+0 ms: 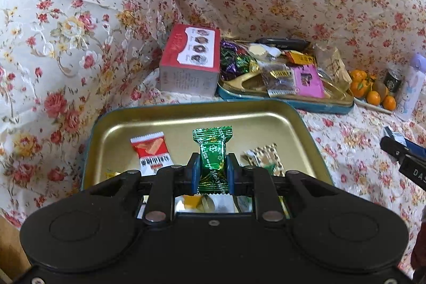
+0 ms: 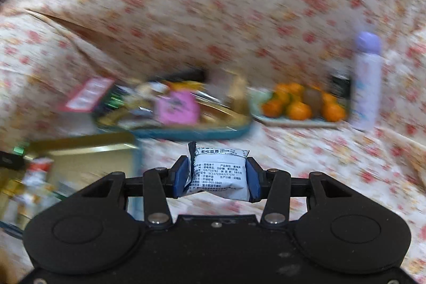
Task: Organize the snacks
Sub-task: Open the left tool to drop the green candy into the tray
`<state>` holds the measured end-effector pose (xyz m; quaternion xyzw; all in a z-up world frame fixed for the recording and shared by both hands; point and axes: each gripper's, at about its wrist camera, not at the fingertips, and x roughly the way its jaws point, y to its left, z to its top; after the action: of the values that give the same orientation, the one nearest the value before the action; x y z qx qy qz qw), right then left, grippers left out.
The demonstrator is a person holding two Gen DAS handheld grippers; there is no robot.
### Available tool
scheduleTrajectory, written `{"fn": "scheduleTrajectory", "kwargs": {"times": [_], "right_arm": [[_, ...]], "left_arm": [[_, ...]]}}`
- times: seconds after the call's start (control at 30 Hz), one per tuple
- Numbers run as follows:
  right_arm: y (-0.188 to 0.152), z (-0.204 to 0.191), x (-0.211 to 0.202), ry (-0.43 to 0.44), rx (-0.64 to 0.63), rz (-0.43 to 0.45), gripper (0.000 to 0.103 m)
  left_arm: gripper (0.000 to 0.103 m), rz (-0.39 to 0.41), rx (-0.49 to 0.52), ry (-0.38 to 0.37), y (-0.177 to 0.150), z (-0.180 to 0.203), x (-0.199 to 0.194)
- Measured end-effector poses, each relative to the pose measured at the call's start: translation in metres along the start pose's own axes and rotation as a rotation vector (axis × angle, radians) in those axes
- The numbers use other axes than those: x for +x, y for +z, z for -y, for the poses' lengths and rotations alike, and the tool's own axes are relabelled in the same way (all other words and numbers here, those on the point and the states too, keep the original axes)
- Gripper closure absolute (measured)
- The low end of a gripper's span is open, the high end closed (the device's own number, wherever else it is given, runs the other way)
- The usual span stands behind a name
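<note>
My left gripper (image 1: 212, 164) is shut on a green foil candy (image 1: 213, 151) and holds it over a gold tin box (image 1: 186, 113). In that box lie a red and white packet (image 1: 151, 151), a brown patterned packet (image 1: 266, 156) and other wrapped snacks under the gripper. My right gripper (image 2: 217, 172) is shut on a white printed snack packet (image 2: 219, 172), above the floral cloth to the right of the gold tin box (image 2: 80, 151). The right gripper (image 1: 399, 151) shows at the right edge of the left wrist view. A teal lid tray (image 1: 293, 103) behind holds mixed candies.
A red and grey carton (image 1: 190, 63) stands left of the teal tray (image 2: 186, 132). A plate of oranges (image 2: 300, 105), a dark cup (image 1: 392, 80) and a white bottle with a lilac cap (image 2: 366, 81) stand at the back right. Floral cloth (image 1: 80, 17) covers the surface and the rise behind.
</note>
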<state>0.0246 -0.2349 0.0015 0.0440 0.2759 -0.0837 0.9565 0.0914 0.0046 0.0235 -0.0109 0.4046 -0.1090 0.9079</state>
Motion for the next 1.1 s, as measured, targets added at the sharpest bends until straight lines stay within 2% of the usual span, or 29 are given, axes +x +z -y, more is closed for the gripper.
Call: {"fn": "scheduleTrajectory", "kwargs": {"times": [0.17, 0.3, 0.57, 0.7, 0.97, 1.1], "right_arm": [[0.024, -0.041, 0.004, 0.146, -0.008, 0.003, 0.055], [0.033, -0.066, 0.017, 0.202, -0.024, -0.009, 0.055], [0.031, -0.093, 0.047, 0.220, -0.074, -0.077, 0.055], [0.028, -0.104, 0.061, 0.229, -0.092, -0.107, 0.054], [0.025, -0.118, 0.084, 0.223, -0.106, -0.153, 0.054], [0.025, -0.121, 0.094, 0.225, -0.106, -0.173, 0.054]], "left_arm": [[0.076, 0.009, 0.030, 0.000, 0.020, 0.001, 0.006], [0.076, -0.010, 0.056, 0.005, 0.031, 0.005, 0.019], [0.074, -0.054, 0.045, 0.005, 0.033, 0.000, 0.045], [0.069, -0.069, 0.036, -0.002, 0.032, -0.005, 0.052], [0.066, -0.082, 0.003, 0.022, 0.029, -0.012, 0.054], [0.066, -0.064, 0.004, 0.048, 0.025, -0.011, 0.044]]}}
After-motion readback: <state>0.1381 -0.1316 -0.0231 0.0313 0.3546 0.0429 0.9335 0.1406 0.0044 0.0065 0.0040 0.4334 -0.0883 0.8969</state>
